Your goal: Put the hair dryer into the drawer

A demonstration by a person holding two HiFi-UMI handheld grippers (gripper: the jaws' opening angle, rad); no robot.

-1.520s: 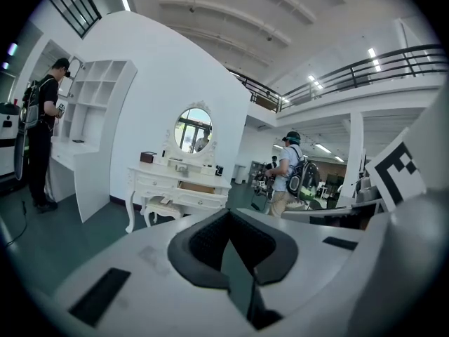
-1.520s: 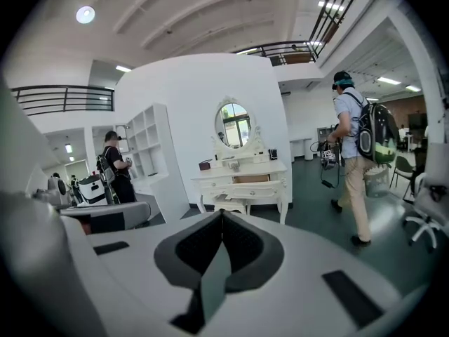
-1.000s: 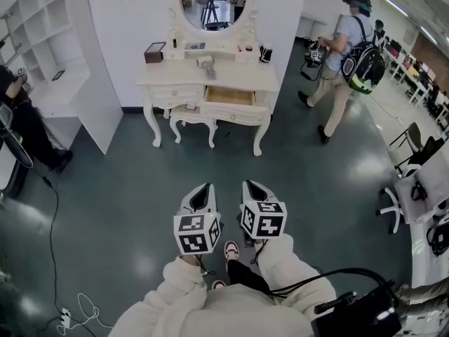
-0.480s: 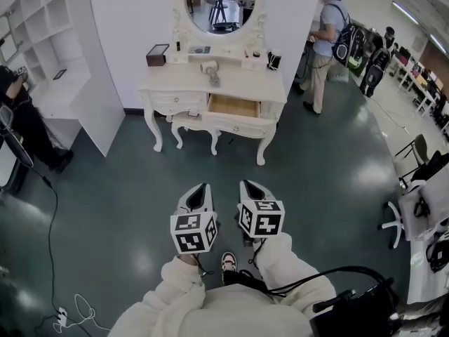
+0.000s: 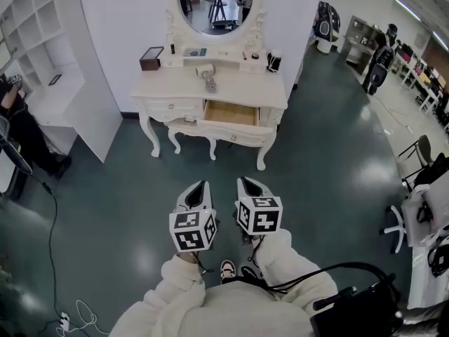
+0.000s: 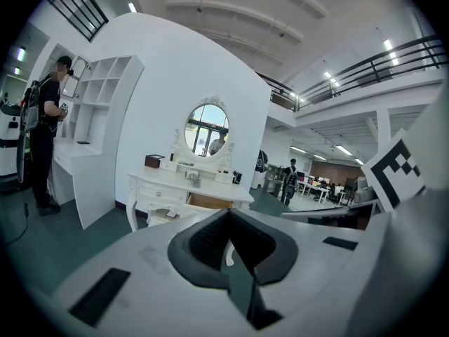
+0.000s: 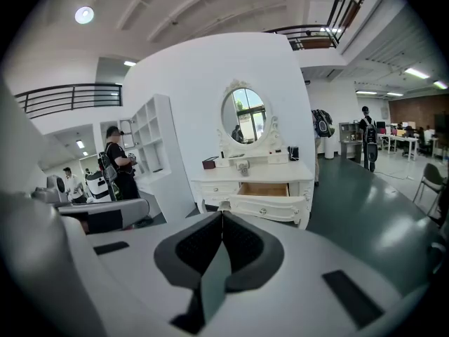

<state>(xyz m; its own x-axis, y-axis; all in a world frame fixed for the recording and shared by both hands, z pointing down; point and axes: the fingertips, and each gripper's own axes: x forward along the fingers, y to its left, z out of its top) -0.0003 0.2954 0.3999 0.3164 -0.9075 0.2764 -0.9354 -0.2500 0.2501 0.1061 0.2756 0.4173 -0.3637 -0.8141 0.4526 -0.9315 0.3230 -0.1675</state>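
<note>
Well, my left gripper (image 5: pixel 203 186) and right gripper (image 5: pixel 245 182) are clenched empty because the whitish hair dryer (image 5: pixel 208 77) and open wood-lined drawer (image 5: pixel 231 113) lie well ahead.

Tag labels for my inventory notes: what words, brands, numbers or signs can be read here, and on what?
No readable text in any view.
Marker cubes: black-and-white square patterns only, no letters or digits.
Brown box, dark container and hair dryer on the dressing table: any print is too small to tell.
</note>
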